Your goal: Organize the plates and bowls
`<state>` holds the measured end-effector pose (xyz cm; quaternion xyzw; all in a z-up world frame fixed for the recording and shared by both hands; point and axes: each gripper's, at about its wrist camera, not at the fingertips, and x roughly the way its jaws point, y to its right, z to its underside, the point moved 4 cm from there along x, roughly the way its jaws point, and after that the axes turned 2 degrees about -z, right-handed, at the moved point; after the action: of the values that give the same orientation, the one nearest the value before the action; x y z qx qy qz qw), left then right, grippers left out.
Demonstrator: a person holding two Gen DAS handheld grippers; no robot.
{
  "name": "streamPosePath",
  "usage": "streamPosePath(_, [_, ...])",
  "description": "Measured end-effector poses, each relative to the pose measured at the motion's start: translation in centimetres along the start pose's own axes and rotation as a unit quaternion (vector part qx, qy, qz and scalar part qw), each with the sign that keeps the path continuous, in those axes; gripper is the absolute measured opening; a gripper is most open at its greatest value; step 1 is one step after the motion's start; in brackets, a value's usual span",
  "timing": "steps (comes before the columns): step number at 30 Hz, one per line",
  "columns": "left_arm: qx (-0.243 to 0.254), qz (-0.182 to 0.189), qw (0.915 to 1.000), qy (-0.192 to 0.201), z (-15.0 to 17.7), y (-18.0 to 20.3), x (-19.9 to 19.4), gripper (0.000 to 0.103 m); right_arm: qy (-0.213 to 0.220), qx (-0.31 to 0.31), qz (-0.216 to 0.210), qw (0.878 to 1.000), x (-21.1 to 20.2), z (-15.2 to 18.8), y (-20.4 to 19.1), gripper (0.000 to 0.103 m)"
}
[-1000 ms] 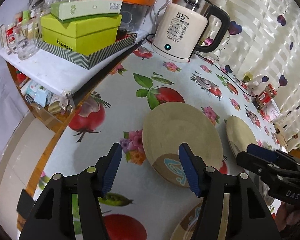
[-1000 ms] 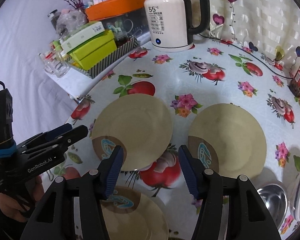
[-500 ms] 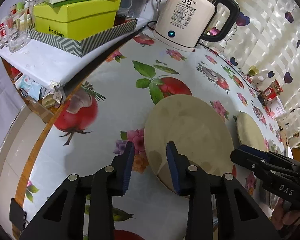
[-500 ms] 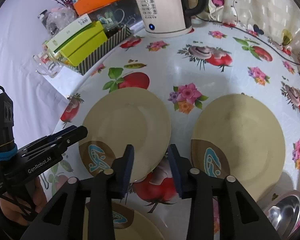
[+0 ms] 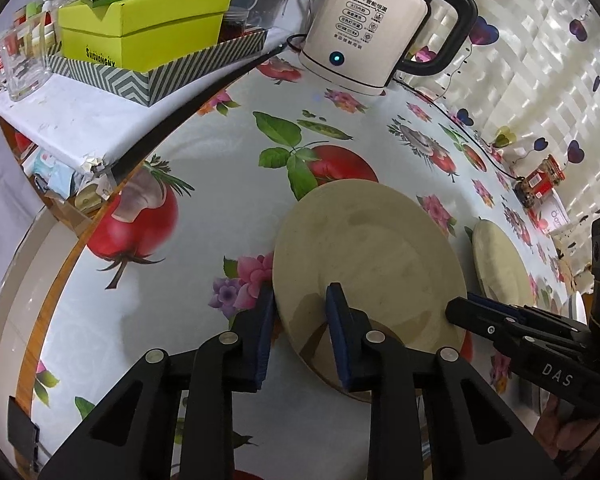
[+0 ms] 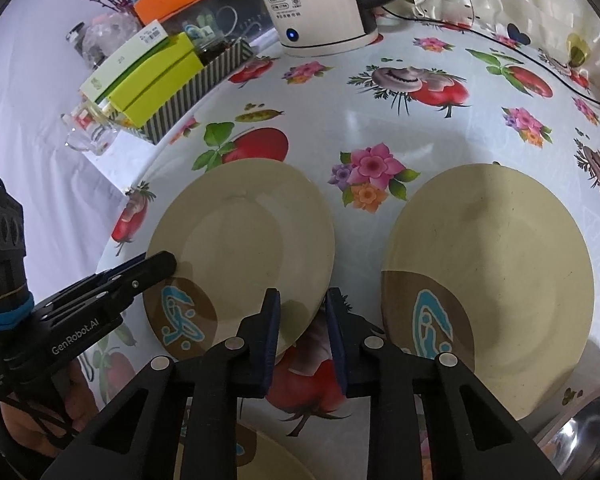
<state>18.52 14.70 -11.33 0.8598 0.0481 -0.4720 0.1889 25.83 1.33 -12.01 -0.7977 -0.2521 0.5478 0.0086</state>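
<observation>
A beige plate [image 5: 368,256] with a brown patch and blue mark lies on the fruit-print tablecloth; it also shows in the right wrist view [image 6: 244,252]. My left gripper [image 5: 300,312] straddles its left rim, jaws narrowed but a gap still shows. My right gripper [image 6: 302,312] straddles its right rim the same way. A second beige plate [image 6: 496,280] lies to the right, also seen edge-on in the left wrist view [image 5: 500,264]. A third plate [image 6: 260,460] lies under my right gripper. A steel bowl [image 6: 588,436] sits at the far right.
A white electric kettle [image 5: 360,28] with a cord stands at the back. A side shelf holds green boxes [image 5: 140,32] in a striped tray and a glass mug [image 5: 8,68]. The table edge [image 5: 60,272] runs along the left.
Both grippers have moved forward onto opposite rims of the left plate and their jaws have narrowed from wide open.
</observation>
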Motion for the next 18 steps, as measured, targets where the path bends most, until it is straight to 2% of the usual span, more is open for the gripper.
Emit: streamPosePath(18, [0.001,-0.007,0.9998,0.016,1.1,0.6,-2.5,0.027,0.01,-0.007,0.002,1.0,-1.5,0.8,-0.7,0.022])
